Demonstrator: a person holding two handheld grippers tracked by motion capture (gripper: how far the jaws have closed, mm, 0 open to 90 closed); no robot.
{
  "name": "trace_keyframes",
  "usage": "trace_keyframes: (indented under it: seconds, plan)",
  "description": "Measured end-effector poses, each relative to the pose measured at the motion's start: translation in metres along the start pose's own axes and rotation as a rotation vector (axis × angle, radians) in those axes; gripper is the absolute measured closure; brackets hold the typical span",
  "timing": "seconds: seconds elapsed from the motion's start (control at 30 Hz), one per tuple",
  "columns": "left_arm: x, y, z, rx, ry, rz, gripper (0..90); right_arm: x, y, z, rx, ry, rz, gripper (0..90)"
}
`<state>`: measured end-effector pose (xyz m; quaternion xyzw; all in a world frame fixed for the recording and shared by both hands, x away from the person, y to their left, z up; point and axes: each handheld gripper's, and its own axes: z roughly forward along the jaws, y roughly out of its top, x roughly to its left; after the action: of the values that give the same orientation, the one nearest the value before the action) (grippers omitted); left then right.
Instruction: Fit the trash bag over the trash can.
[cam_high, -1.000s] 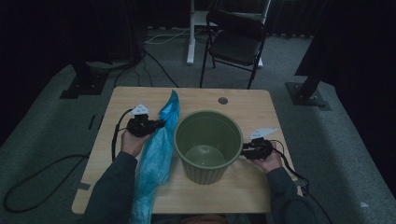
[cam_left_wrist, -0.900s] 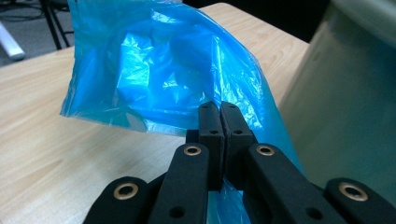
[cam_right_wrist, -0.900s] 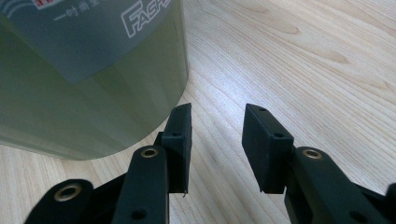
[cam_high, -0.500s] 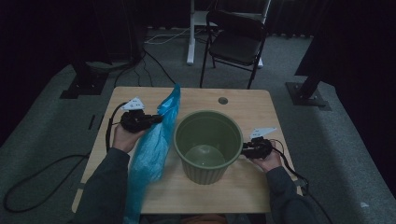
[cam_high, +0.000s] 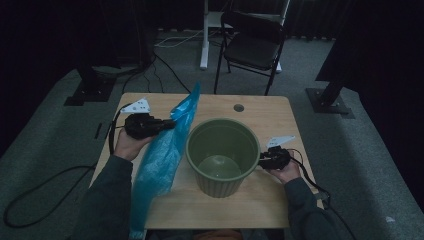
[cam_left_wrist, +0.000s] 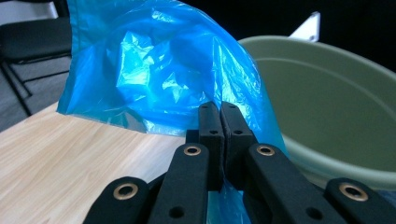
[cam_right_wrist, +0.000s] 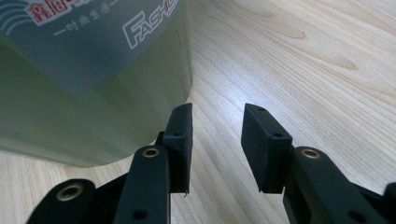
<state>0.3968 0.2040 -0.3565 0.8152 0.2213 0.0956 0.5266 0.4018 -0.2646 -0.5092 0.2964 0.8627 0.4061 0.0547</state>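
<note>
A blue plastic bag hangs beside the left wall of a pale green bin in the middle of the wooden table. My left gripper is shut on the bag's upper part and holds it above the table. In the left gripper view the jaws are pressed together on the blue film, with the bin's rim behind them. My right gripper rests low at the bin's right side. It stands open with bare table between its pads, and the bin's labelled wall is just left of them.
A small round hole sits in the table's far edge. A black folding chair and a white post stand beyond the table. Dark stand bases and cables lie on the grey carpet on both sides.
My left gripper has risen with the bag, lifting it off the table so it hangs longer. The right gripper and the bin have stayed put.
</note>
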Motion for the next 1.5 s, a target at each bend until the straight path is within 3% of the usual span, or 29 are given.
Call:
trace_keyframes:
  seconds: [0.27,0.83,1.07,1.33,1.5]
  plan:
    - [-0.011,0.017,-0.002,-0.002,-0.047,0.05,88.7,0.0,0.003,0.0,-0.007,0.003,0.0,63.7]
    - [-0.025,0.034,-0.019,-0.047,-0.135,0.106,88.7,0.0,0.009,0.004,-0.008,0.014,-0.015,63.8]
    - [-0.035,0.04,-0.012,-0.041,-0.178,0.129,88.6,0.0,0.011,0.007,-0.004,0.019,-0.022,63.8]
    - [-0.05,0.038,0.014,0.059,-0.256,0.18,88.4,-0.001,0.013,0.006,-0.009,0.019,-0.022,63.8]
    - [-0.054,0.027,0.017,0.113,-0.317,0.184,88.4,-0.003,0.012,0.004,-0.014,0.014,-0.02,63.8]
